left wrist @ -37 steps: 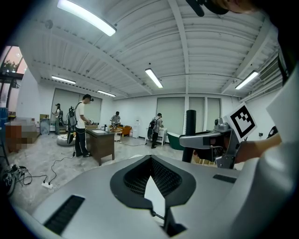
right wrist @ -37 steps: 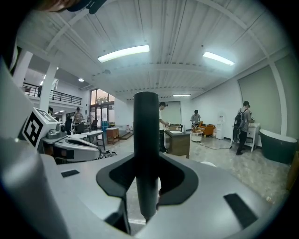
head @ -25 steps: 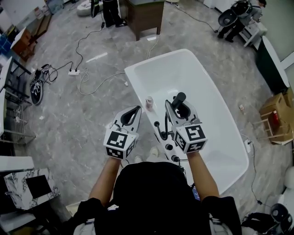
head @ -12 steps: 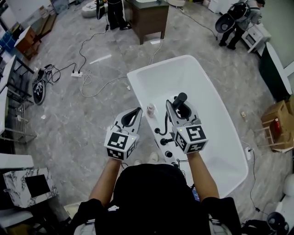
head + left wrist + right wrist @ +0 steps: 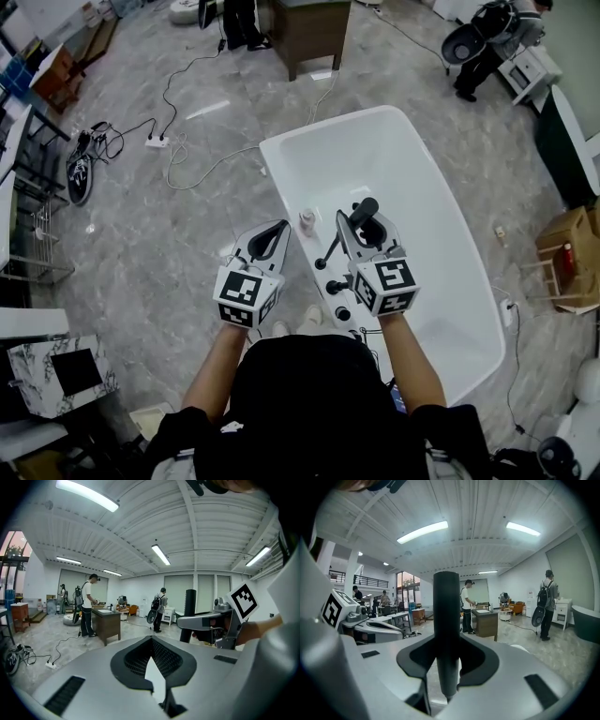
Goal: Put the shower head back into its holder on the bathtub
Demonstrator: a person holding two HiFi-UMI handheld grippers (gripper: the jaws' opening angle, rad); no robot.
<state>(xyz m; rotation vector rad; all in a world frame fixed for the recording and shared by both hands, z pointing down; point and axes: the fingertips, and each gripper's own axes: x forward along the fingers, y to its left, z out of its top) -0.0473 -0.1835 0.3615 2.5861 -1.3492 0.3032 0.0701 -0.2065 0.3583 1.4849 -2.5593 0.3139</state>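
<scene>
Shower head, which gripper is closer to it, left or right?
Right. The right gripper is clamped on the shower head; the left gripper sits apart, outside the bathtub.

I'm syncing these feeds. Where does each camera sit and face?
Head view: on the person's head, steeply down at bathtub; left gripper, right gripper, forearms show.
Left gripper view: on that gripper, along its shut jaws; right gripper at right.
Right gripper view: on its gripper, along jaws clamping the shower head.
Shared: both gripper views show the brown desk.
</scene>
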